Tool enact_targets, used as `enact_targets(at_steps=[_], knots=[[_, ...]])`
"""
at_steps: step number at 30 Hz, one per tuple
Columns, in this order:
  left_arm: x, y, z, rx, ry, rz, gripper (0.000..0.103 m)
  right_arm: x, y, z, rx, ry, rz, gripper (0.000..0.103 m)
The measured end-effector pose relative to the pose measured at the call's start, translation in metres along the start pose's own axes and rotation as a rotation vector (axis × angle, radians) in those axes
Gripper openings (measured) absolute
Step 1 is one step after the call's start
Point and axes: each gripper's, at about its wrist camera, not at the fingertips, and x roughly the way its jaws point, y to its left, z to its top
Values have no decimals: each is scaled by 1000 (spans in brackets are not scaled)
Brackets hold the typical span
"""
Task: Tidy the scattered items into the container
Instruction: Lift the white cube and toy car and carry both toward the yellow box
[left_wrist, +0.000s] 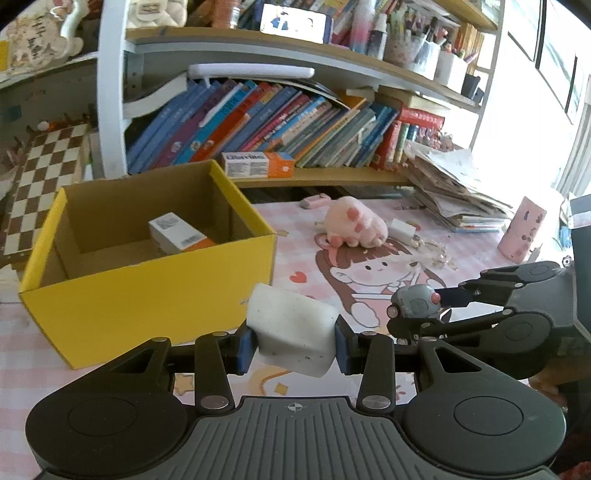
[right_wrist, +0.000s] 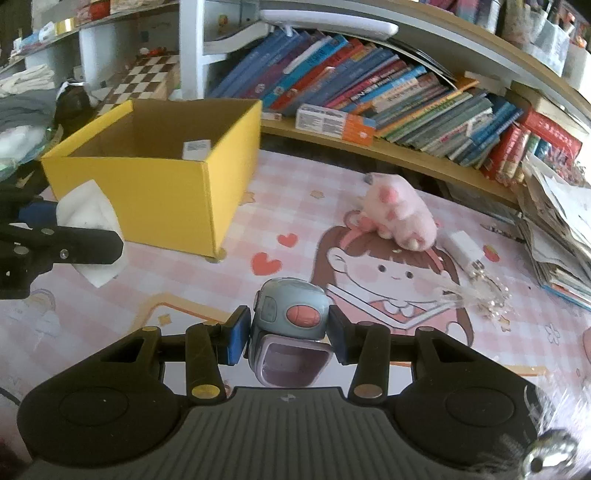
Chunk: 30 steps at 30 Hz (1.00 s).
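My left gripper (left_wrist: 293, 341) is shut on a white sponge block (left_wrist: 291, 328), held just right of the yellow cardboard box (left_wrist: 147, 299). The box holds a white and orange carton (left_wrist: 177, 234). My right gripper (right_wrist: 288, 334) is shut on a grey-blue toy with pink buttons (right_wrist: 291, 314), above the pink cartoon mat. In the left wrist view the right gripper and toy (left_wrist: 415, 304) are to the right. In the right wrist view the sponge (right_wrist: 90, 218) and box (right_wrist: 155, 192) are to the left. A pink plush paw (left_wrist: 354, 221) and a white charger (left_wrist: 404, 230) lie on the mat.
A bookshelf full of books (left_wrist: 277, 125) runs behind the desk, with an orange and white carton (left_wrist: 258, 164) on its ledge. A pile of papers (left_wrist: 454, 195) and a pink cup (left_wrist: 522, 230) stand at the right. A chequered board (left_wrist: 40, 181) is left of the box.
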Motion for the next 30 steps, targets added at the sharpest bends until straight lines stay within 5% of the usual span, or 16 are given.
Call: enact_targets(at_steps=[30], knots=[[-56, 90, 5, -40, -134, 30, 40, -8, 99, 60, -129, -77, 78, 43]])
